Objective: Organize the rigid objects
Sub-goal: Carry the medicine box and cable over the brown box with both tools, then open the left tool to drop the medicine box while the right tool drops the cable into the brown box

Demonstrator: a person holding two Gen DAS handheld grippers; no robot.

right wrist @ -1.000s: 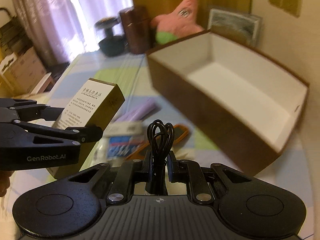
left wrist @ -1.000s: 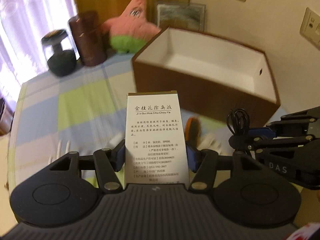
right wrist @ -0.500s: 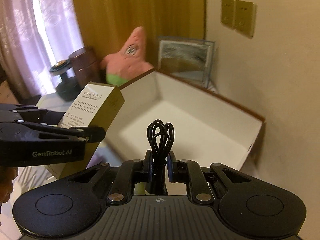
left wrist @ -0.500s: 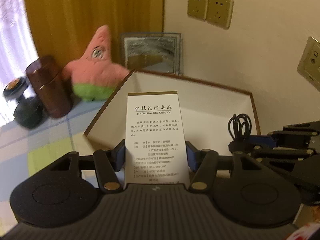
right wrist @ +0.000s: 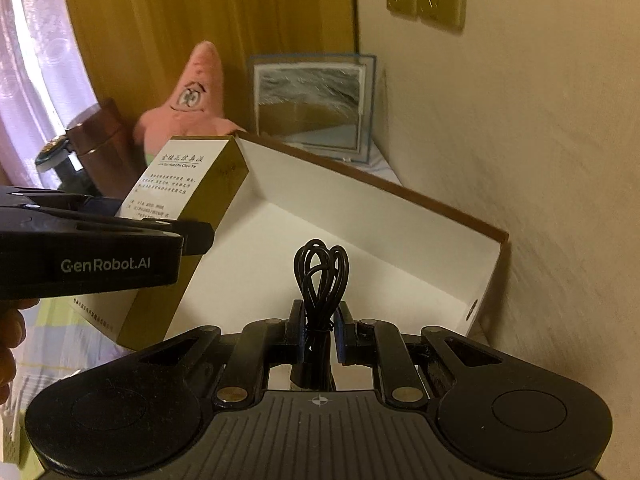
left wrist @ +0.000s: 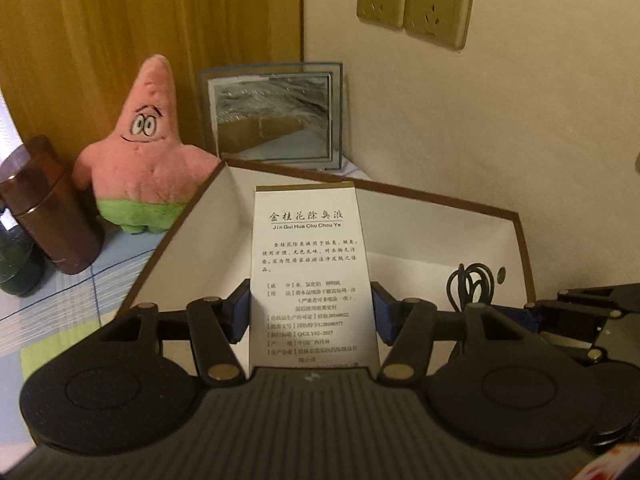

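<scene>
Both grippers hang side by side over the open storage box (left wrist: 516, 236), each angled downward toward its white interior. The left gripper (left wrist: 310, 312) has its blue pads (left wrist: 240, 312) clamped on the two long sides of a tall white-and-gold carton (left wrist: 310, 264), printed face toward the camera, its top end pointing forward over the box's near corner. From the right wrist view the same carton (right wrist: 192, 184) juts out of the left gripper (right wrist: 196, 236), tilted, its gold side catching the light, hanging above the box's left wall; a bit of the person's hand (right wrist: 10, 344) shows at the left edge, behind the gripper body. The right gripper (right wrist: 320, 332) has its jaws pinched tight on a bundled black cable (right wrist: 320, 272), loops standing up out of the fingers, right over the box floor. In the left view that cable (left wrist: 472, 284) and the right gripper (left wrist: 532, 312) sit just to the right of the carton, near the box's right wall. The box (right wrist: 460, 248) stands against the cream wall. Behind it, a pink starfish plush (left wrist: 144, 152), a framed picture (left wrist: 276, 116) leaning on the wall, and a brown canister (left wrist: 52, 208) off to the left.
</scene>
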